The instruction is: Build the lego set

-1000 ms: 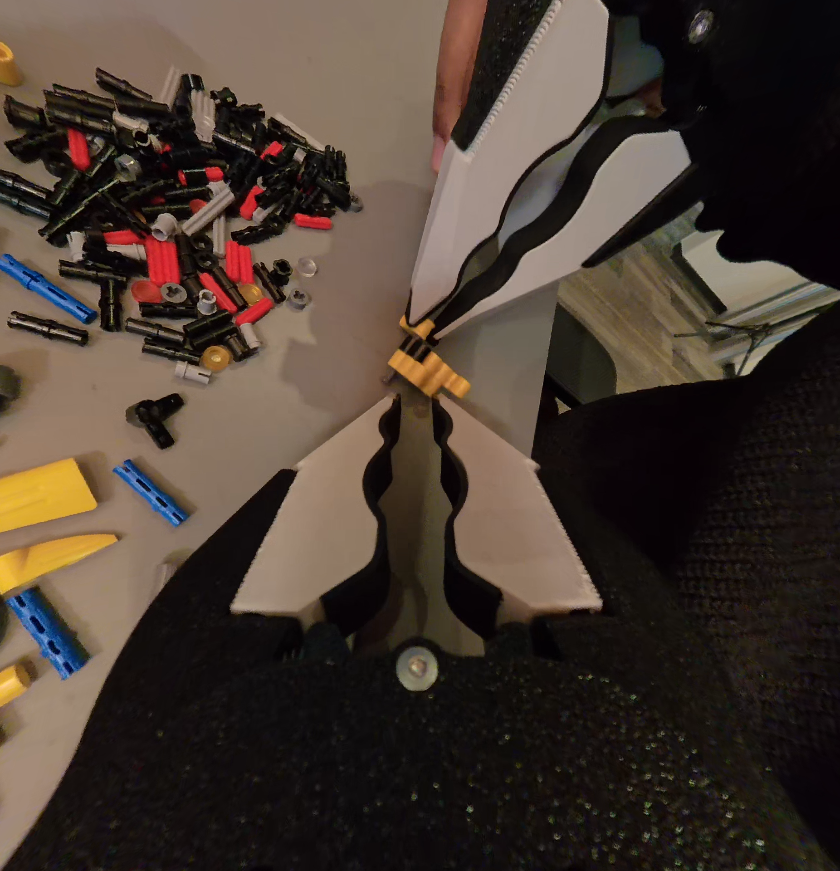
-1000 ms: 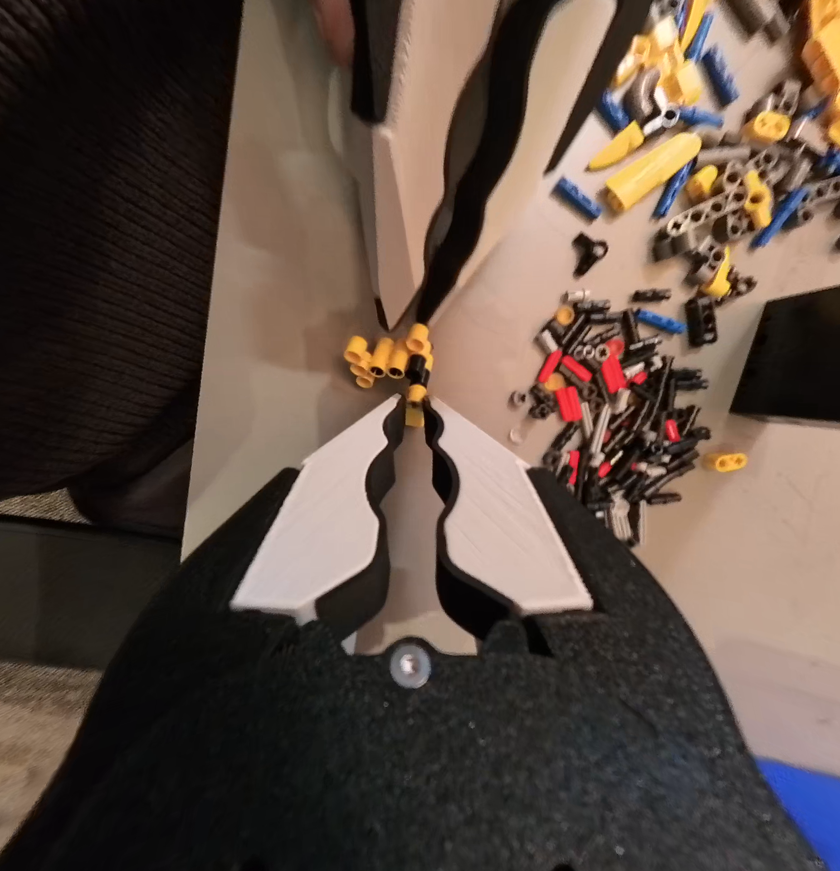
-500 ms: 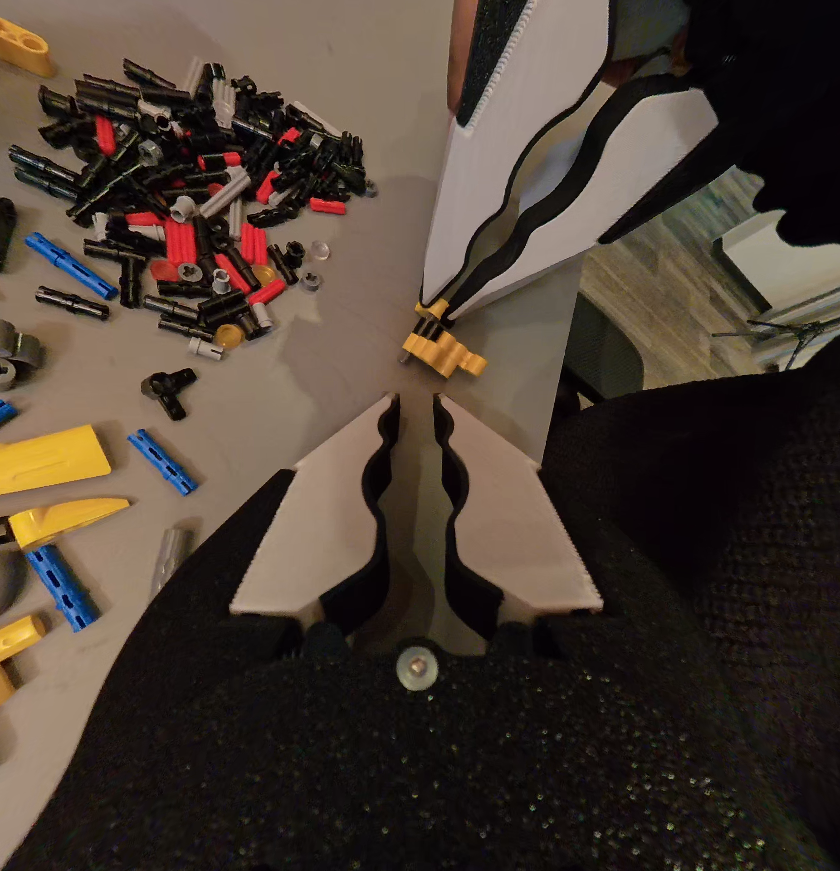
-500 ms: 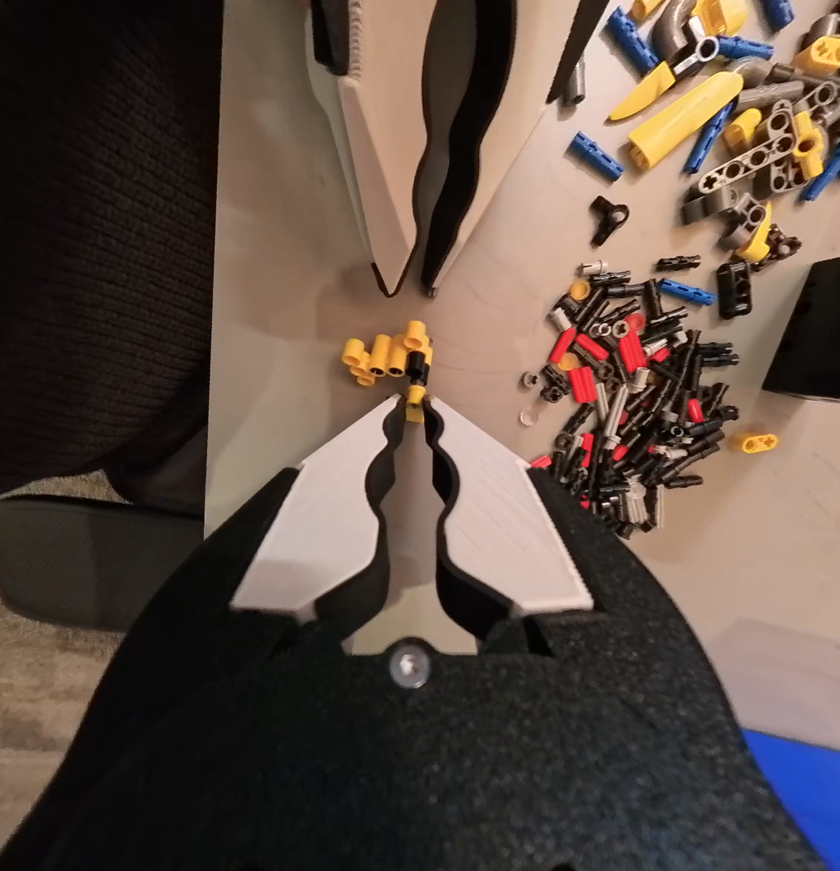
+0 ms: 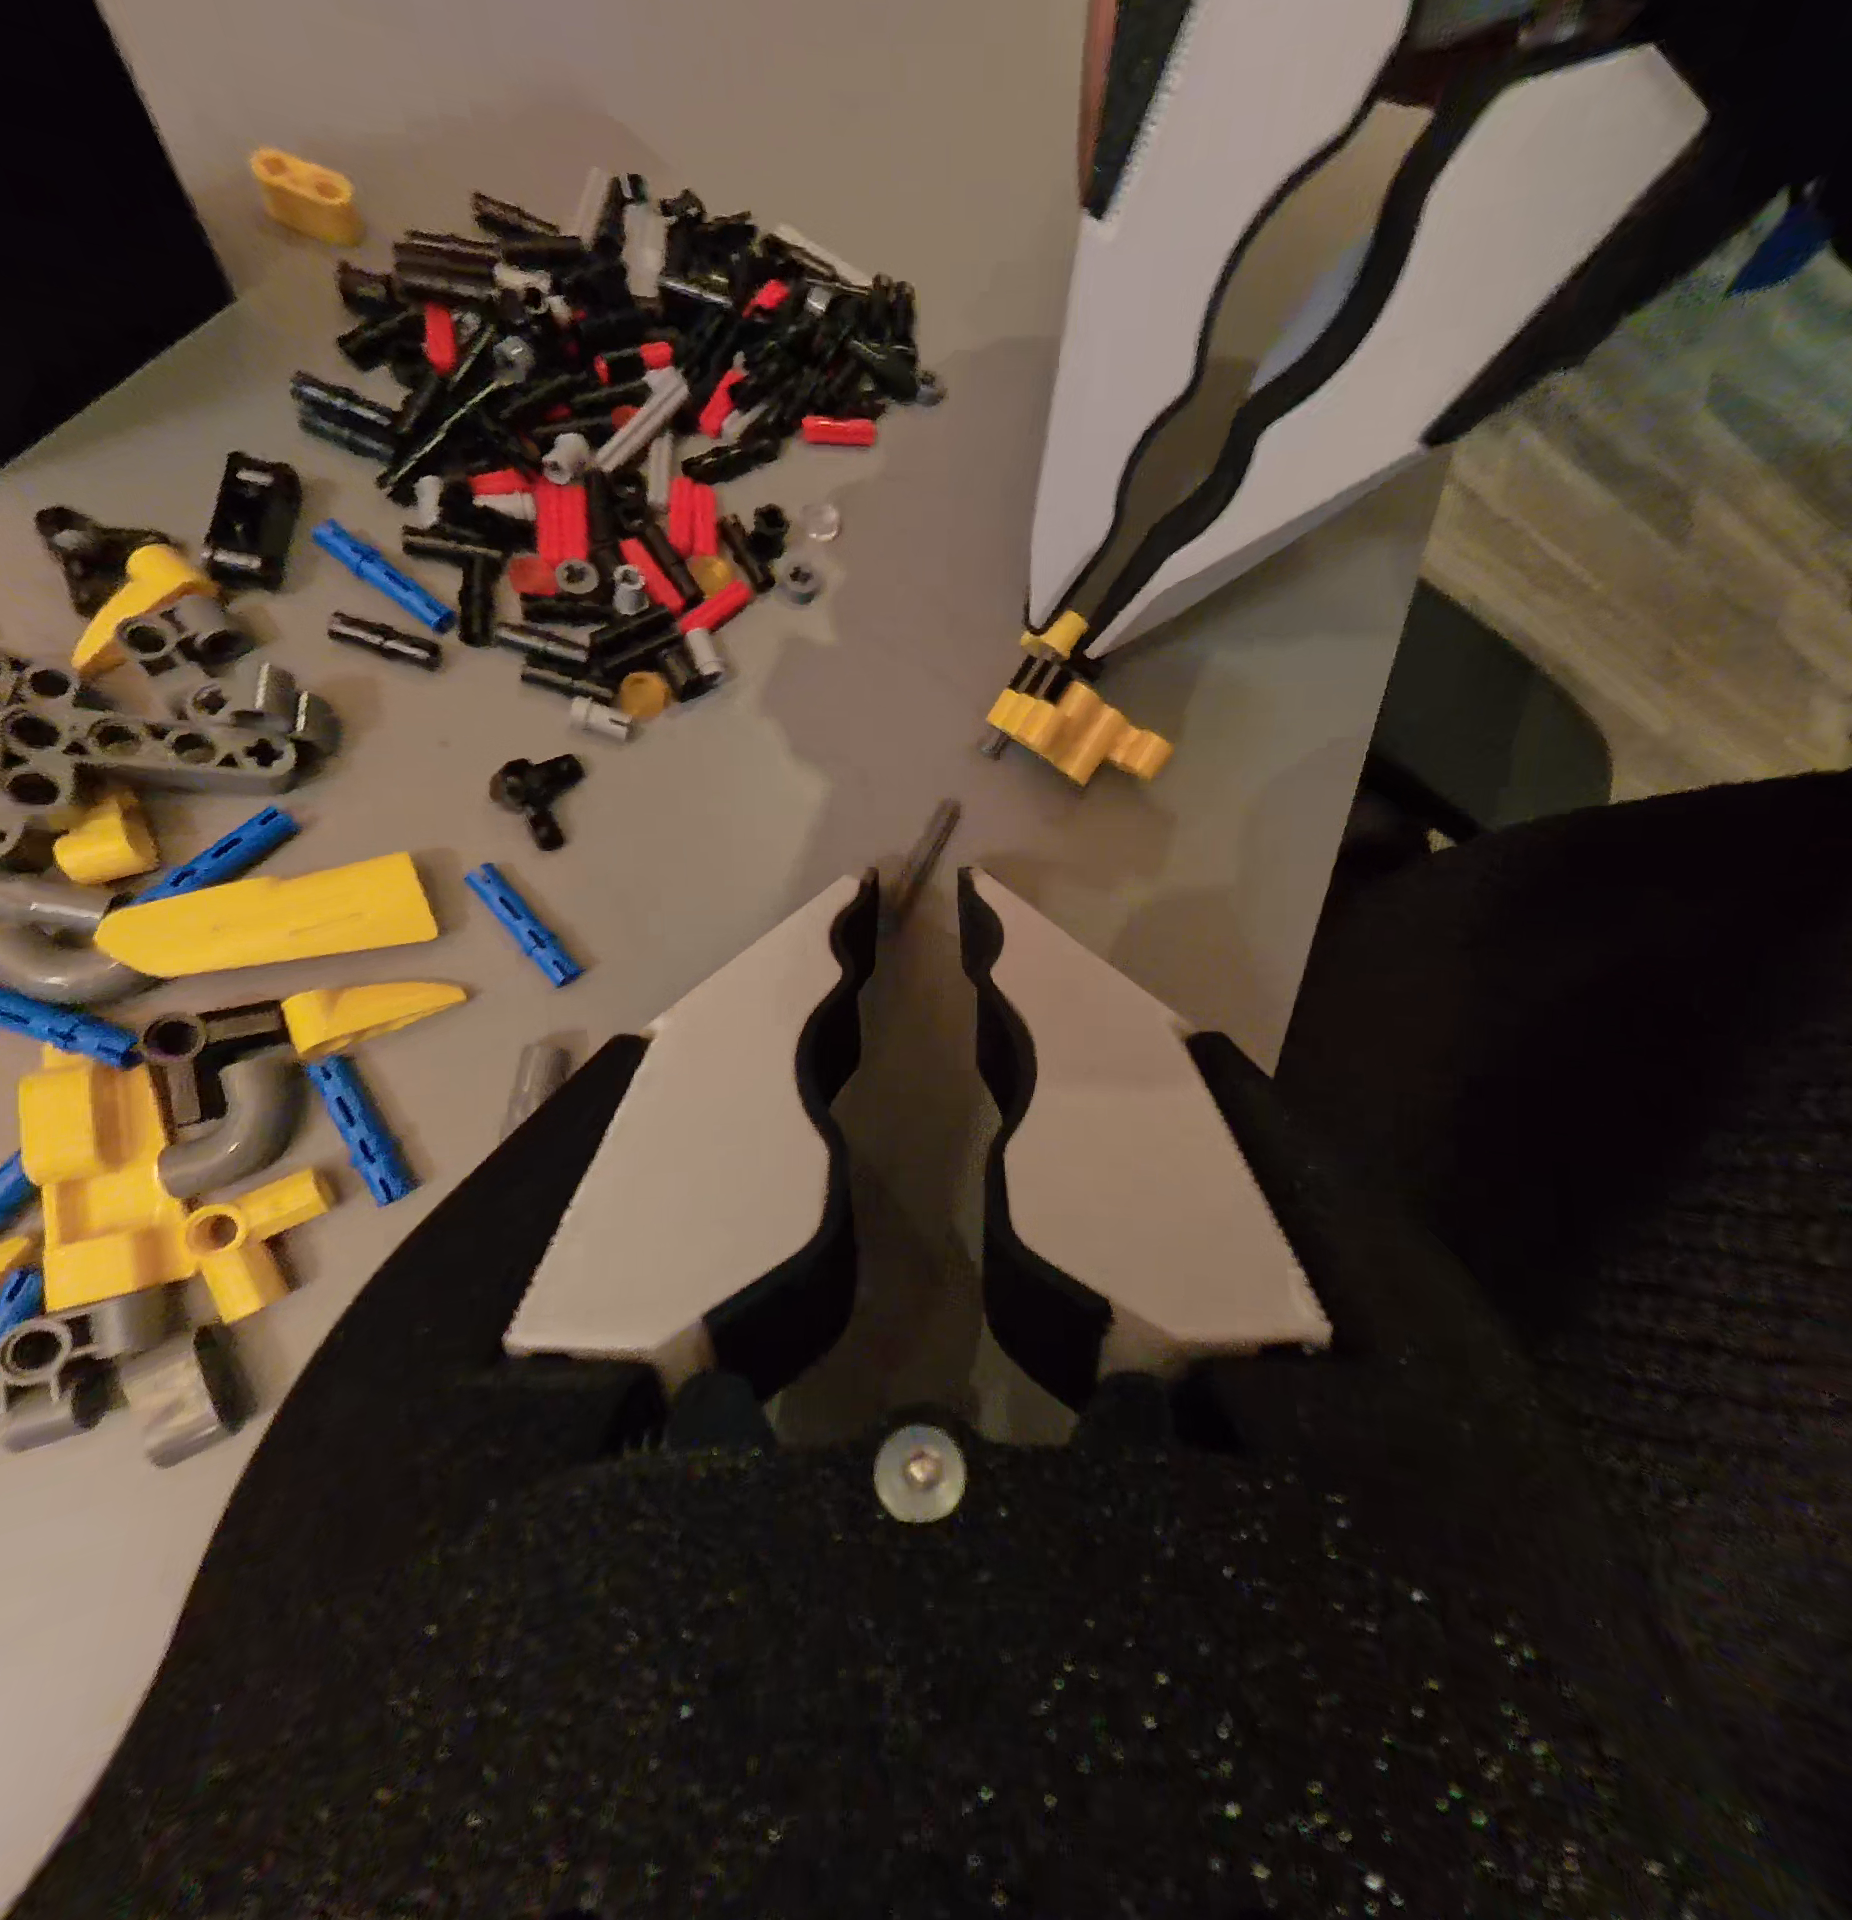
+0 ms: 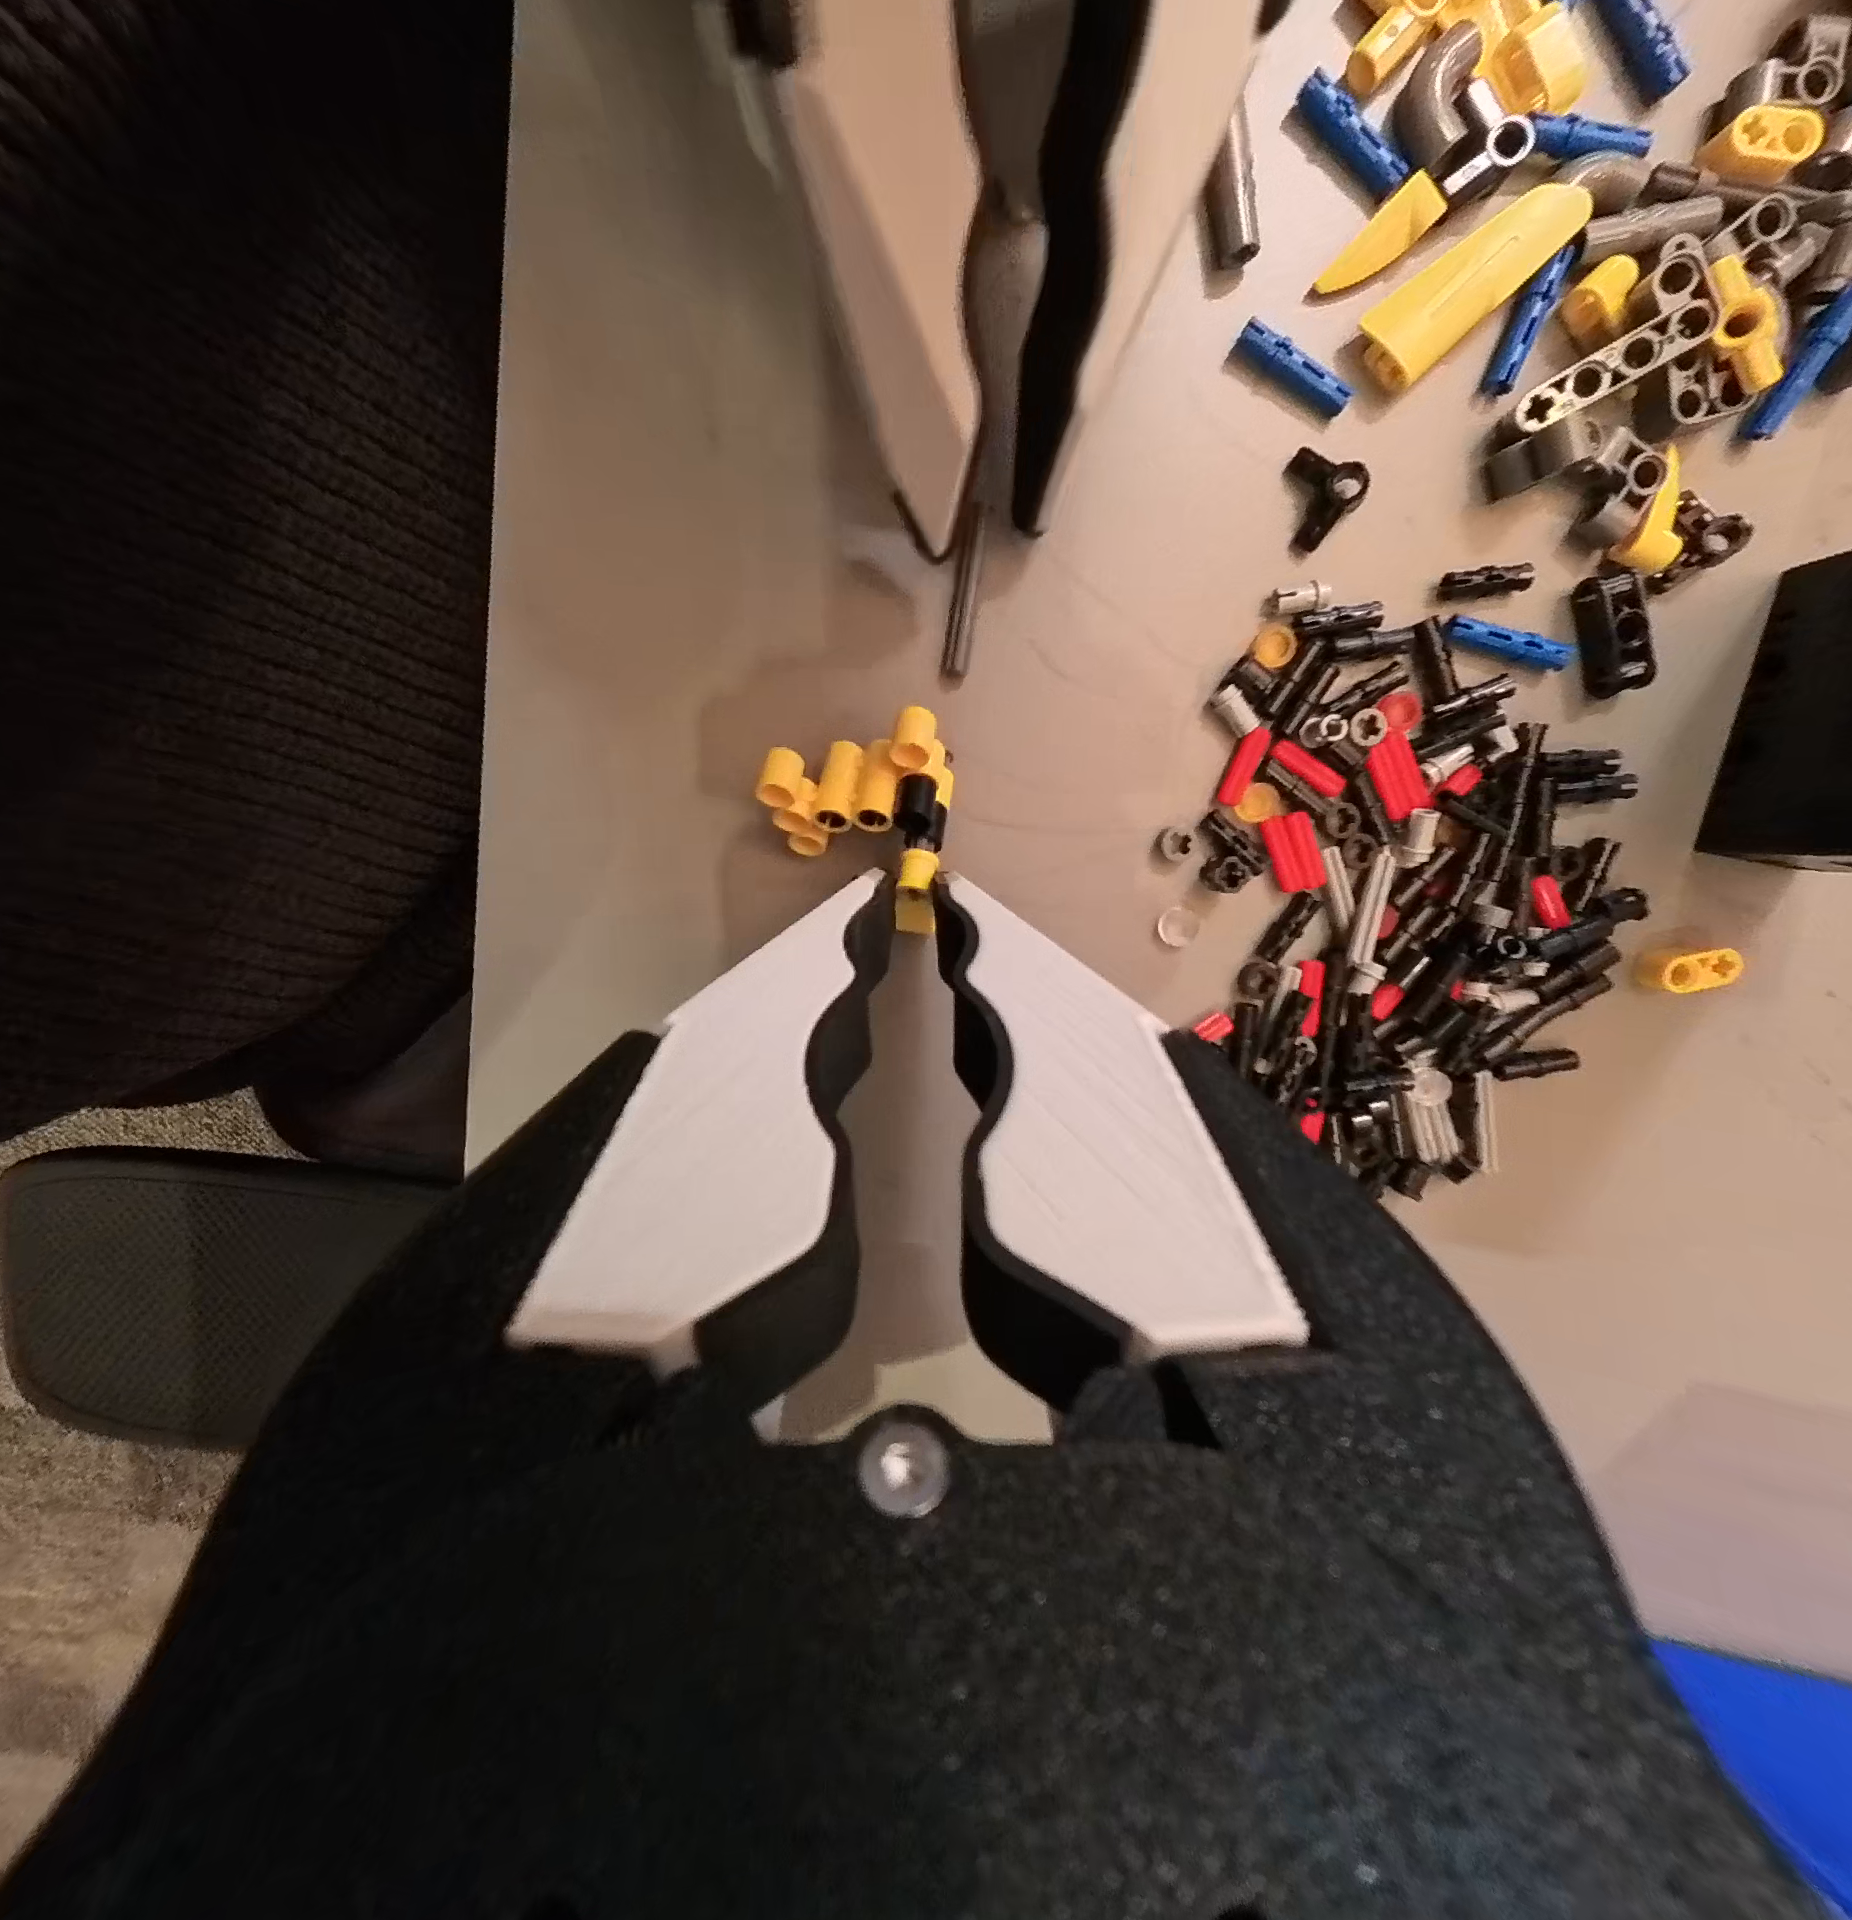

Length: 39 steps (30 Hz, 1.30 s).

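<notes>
withdrawn since the earlier frame: left gripper (image 5: pixel 917 883), now apart from the yellow connector assembly (image 6: pixel 860 795); jaws narrowly parted, a thin grey axle (image 5: pixel 920 854) between the tips, grip uncertain. right gripper (image 6: pixel 909 883): jaws closed on the assembly's small yellow end. beyond the assembly: pile of black and red pins (image 6: pixel 1421 904) on the grey table (image 5: pixel 693 94).

Blurred and cropped parts

At twelve o'clock the left gripper (image 6: pixel 979 535) is motion-blurred; the grey rod (image 5: pixel 920 854) it holds is smeared.
</notes>
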Available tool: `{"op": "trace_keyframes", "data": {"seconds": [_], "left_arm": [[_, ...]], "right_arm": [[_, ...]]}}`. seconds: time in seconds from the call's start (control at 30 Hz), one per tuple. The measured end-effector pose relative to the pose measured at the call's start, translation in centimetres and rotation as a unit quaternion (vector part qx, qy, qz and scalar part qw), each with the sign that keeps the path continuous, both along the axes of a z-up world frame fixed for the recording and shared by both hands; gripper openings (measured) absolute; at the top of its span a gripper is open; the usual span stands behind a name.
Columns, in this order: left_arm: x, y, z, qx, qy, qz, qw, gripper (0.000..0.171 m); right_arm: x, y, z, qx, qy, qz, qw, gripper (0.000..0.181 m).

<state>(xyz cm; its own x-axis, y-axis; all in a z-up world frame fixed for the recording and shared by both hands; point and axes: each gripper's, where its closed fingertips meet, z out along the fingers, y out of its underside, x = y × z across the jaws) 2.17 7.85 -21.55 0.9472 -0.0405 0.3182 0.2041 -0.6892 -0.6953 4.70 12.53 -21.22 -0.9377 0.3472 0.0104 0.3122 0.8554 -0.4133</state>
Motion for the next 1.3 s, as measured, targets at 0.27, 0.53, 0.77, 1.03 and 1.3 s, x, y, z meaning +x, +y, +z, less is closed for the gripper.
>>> {"op": "trace_keyframes", "data": {"seconds": [0.27,0.53,0.77,1.03,1.3], "left_arm": [[-0.1,0.2,-0.6,-0.006,0.047,-0.012,0.999,0.004],[1.2,0.5,1.1,0.048,-0.003,-0.056,0.997,0.003],[1.9,0.9,0.9,0.037,-0.016,-0.083,0.996,0.003],[1.7,1.0,0.3,0.017,-0.029,-0.079,0.996,0.003],[2.3,1.3,0.3,0.021,-0.009,-0.104,0.994,0.003]], "right_arm": [[0.0,0.0,0.0,-0.016,0.012,-0.009,1.000,0.007],[0.0,0.0,0.1,-0.030,0.018,-0.013,0.999,0.007],[-0.1,0.0,0.1,-0.045,0.020,-0.014,0.999,0.007],[-0.1,0.0,0.1,-0.060,0.026,-0.014,0.998,0.007],[0.2,0.2,0.1,-0.054,0.024,-0.018,0.998,0.008]]}}
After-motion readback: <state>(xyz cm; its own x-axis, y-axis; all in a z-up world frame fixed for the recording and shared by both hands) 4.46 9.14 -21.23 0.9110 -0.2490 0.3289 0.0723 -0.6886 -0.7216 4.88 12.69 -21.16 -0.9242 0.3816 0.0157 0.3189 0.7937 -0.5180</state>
